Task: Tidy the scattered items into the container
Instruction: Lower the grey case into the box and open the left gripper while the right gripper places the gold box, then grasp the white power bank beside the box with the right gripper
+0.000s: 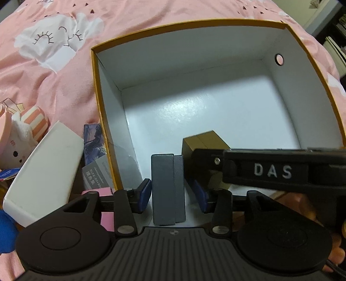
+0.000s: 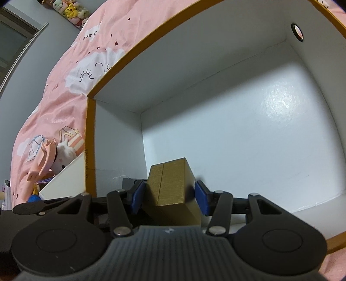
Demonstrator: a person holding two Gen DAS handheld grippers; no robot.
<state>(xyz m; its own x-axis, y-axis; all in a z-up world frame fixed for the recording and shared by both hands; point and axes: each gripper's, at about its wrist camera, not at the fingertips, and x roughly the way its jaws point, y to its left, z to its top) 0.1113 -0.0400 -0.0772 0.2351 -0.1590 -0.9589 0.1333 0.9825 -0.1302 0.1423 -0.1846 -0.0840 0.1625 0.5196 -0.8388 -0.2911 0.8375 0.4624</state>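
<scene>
An orange-rimmed cardboard box point(image 1: 95, 71) with a white inside lies on the pink bed; it also shows in the right wrist view point(image 2: 90, 134). My left gripper point(image 1: 173, 192) is over the box's near edge, with a grey box point(image 1: 167, 188) standing between its blue pads; gaps show on both sides, so the jaws are open. My right gripper point(image 2: 170, 197) is inside the box, shut on a gold box point(image 2: 170, 183). The gold box point(image 1: 203, 142) and the right gripper's black body point(image 1: 270, 170) also show in the left wrist view.
Left of the box lie a white lid or tray point(image 1: 43, 173), a purple-printed packet point(image 1: 95, 147), a pink item point(image 1: 106, 207), a plush toy point(image 1: 19, 138) and something blue point(image 1: 6, 233). A doorway point(image 2: 13, 43) and shelf plushies point(image 2: 69, 10) are far off.
</scene>
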